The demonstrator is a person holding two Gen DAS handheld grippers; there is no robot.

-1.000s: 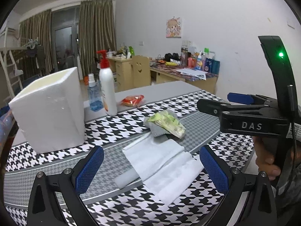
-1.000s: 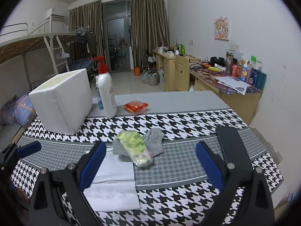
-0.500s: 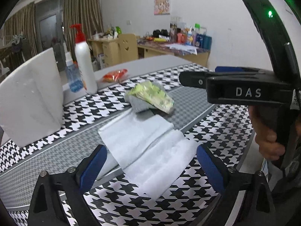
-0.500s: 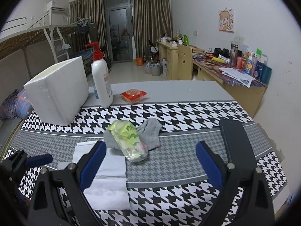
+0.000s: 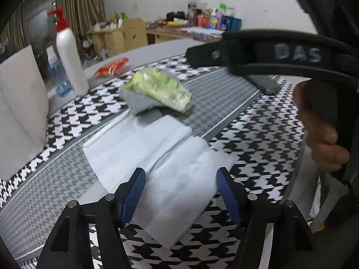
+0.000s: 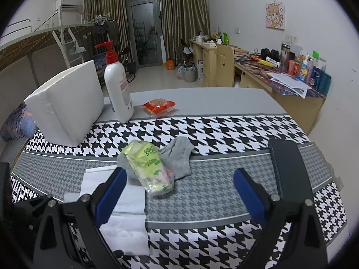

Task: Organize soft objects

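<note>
Now: left gripper (image 5: 180,186) low over the white cloth (image 5: 157,157), jaws closing, cloth's near end between the blue pads (image 5: 134,192), no pinch visible. Right gripper (image 6: 177,190) jaws wide apart, nothing in them, hovering over the green packet (image 6: 150,165). Packet lies on the grey sock (image 6: 177,159); sock touches the cloth's far end. All on the houndstooth table (image 6: 224,130). Foam box (image 6: 67,105), pump bottle (image 6: 117,87), red packet (image 6: 159,107) stand further back.
</note>
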